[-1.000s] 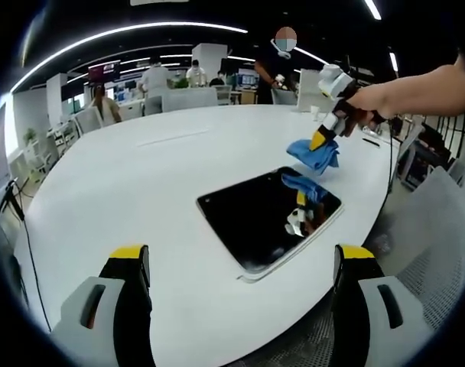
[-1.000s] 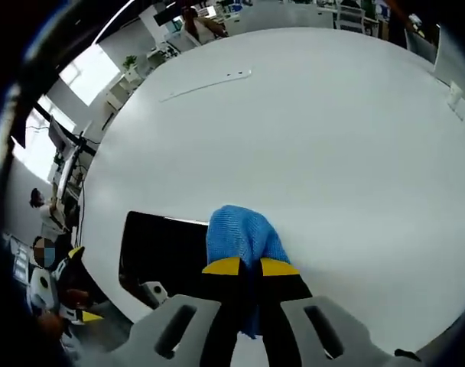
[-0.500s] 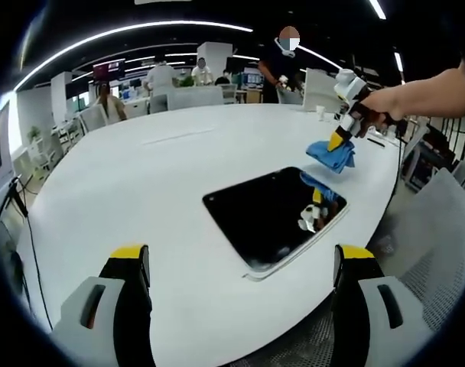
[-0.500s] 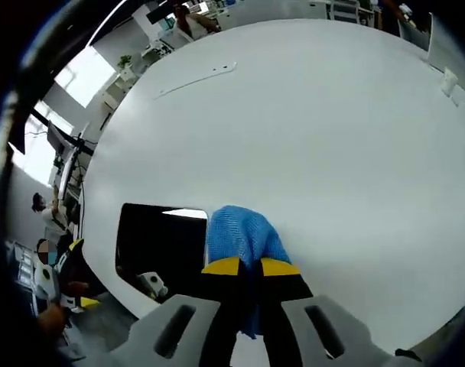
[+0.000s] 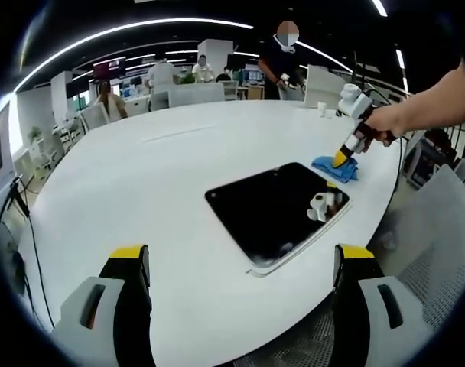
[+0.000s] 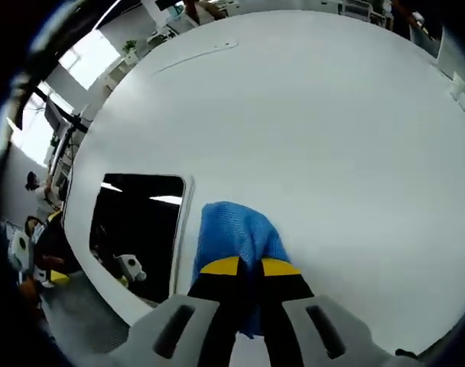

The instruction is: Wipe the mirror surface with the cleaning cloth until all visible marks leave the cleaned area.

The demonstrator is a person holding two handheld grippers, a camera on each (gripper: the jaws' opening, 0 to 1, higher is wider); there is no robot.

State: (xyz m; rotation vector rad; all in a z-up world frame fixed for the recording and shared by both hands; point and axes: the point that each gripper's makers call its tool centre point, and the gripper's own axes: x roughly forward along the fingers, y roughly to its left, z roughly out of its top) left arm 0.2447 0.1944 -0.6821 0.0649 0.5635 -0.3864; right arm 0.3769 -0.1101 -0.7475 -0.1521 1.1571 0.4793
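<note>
Right tongs (image 6: 250,266) with blue cloth (image 6: 234,237) now off mirror (image 6: 135,229), lowered onto table (image 6: 309,138)

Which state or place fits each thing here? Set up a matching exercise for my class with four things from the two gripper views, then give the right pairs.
Things:
1. cleaning cloth
2. mirror
3. left gripper
4. right gripper

States or places:
A. jaws wide apart, holding nothing
B. lies flat on the white table, dark and reflective
C. blue, on the table beside the mirror's edge
D. jaws closed on blue fabric

Pairs: 1-C, 2-B, 3-A, 4-D
</note>
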